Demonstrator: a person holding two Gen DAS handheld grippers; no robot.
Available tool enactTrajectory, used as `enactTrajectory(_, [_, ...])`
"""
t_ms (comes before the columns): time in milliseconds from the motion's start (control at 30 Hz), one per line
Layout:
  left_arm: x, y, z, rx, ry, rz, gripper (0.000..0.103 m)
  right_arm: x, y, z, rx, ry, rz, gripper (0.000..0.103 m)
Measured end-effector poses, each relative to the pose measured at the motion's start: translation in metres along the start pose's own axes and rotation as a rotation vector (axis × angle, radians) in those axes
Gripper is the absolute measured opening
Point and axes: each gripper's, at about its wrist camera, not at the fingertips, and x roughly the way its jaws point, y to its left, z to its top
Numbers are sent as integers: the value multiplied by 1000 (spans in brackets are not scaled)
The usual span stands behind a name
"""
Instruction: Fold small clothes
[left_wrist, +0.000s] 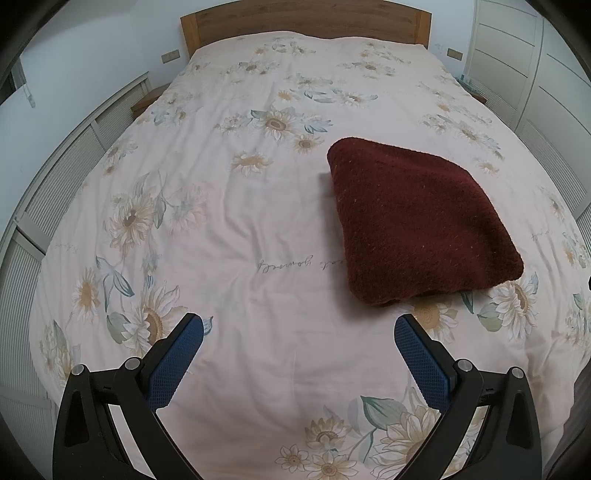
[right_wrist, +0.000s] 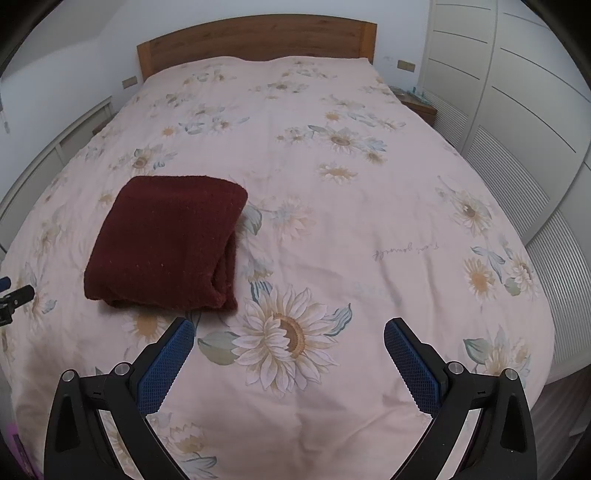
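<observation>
Left claw (left_wrist: 298, 326) spread, folded garment (left_wrist: 417, 218) beyond

Dim soft light, sharp, fisheye-warped edges

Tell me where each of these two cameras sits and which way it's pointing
Left wrist: rides on the left gripper, facing up the bed to the headboard; its own open blue fingers show, folded maroon garment ahead right.
Right wrist: rides on the right gripper, facing likewise; open fingers show, garment ahead left.
Shared: bed, headboard, garment.
</observation>
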Motion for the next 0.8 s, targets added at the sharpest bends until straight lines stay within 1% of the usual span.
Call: enactTrajectory(800, [2,4,-8,14,19,-1,102,6,-5,-5,-1,29,-14,103])
